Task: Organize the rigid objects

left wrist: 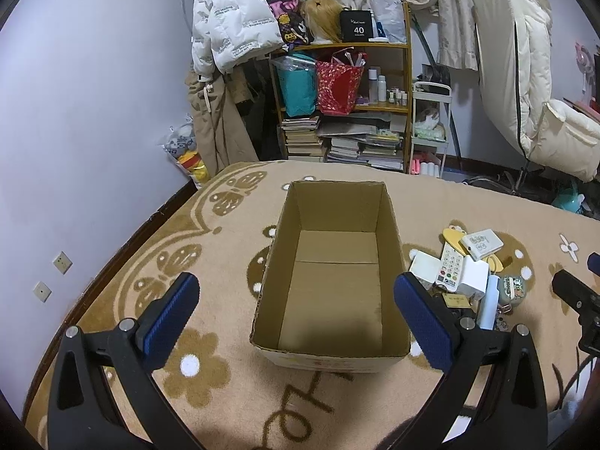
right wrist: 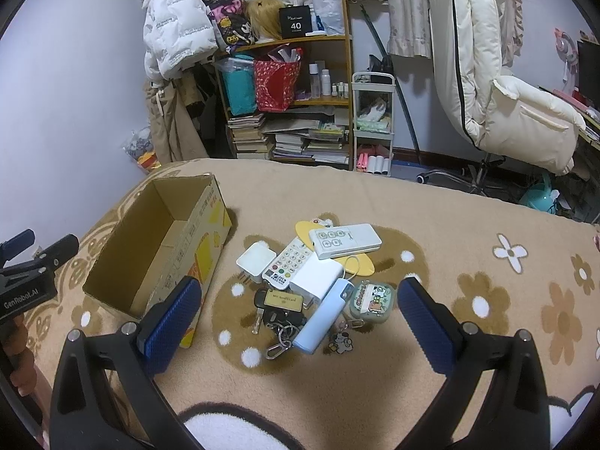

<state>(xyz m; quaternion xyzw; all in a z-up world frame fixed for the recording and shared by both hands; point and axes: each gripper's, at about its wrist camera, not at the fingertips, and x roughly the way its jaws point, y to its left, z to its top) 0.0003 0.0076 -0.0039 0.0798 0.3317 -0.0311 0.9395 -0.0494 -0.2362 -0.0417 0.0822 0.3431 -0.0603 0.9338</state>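
Note:
An empty cardboard box (left wrist: 332,281) (right wrist: 157,247) stands open on a beige flowered blanket. Right of it lies a pile of small items: a white remote (right wrist: 345,240), a white keypad device (right wrist: 287,262), a white charger (right wrist: 255,261), a white power block (right wrist: 317,277), a light blue power bank (right wrist: 323,317), a key bunch with a tag (right wrist: 279,309), and a green cartoon case (right wrist: 373,302). My left gripper (left wrist: 296,315) is open and empty, above the box's near end. My right gripper (right wrist: 300,322) is open and empty, above the pile's near edge.
A wooden shelf (right wrist: 288,101) with books, bags and bottles stands behind the bed, with a white cart (right wrist: 373,123) beside it. A cream padded chair (right wrist: 506,86) is at the right. Coats hang at the left wall. The blanket (right wrist: 468,356) stretches right and toward me.

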